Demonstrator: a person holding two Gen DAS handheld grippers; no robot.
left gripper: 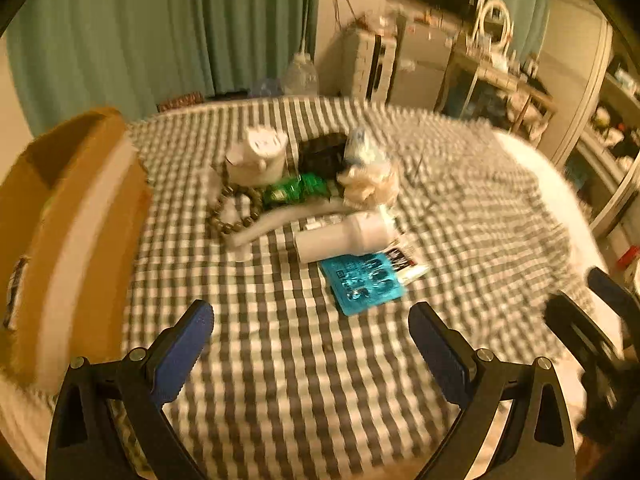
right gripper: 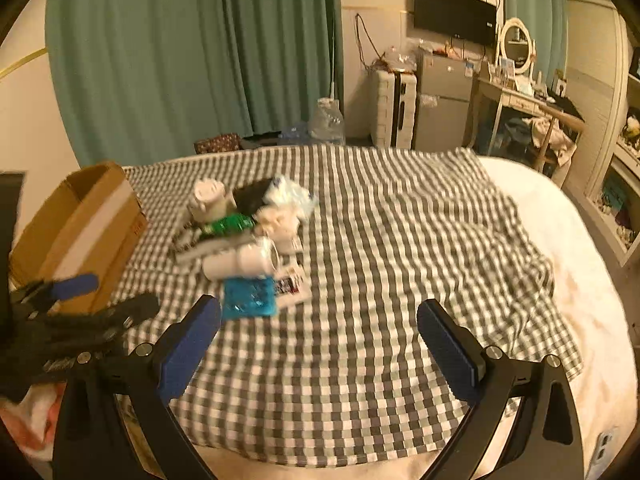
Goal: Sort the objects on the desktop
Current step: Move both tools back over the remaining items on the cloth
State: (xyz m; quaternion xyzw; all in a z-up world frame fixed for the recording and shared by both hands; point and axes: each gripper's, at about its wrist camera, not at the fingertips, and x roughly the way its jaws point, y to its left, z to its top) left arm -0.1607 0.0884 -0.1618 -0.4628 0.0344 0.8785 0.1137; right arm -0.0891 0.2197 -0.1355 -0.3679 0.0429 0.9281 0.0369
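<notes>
A pile of small objects lies on a checked cloth: a white bottle on its side, a blue blister pack, a green packet, a bead bracelet, a white plug adapter and a cream puff. The pile also shows in the right wrist view, with the bottle and blue pack. An open cardboard box stands to the left. My left gripper is open and empty, short of the pile. My right gripper is open and empty, right of the pile.
The cloth covers a white bed. A green curtain, water jugs, a small fridge and a dressing table stand behind. Shelves line the right wall. The box also shows in the right wrist view.
</notes>
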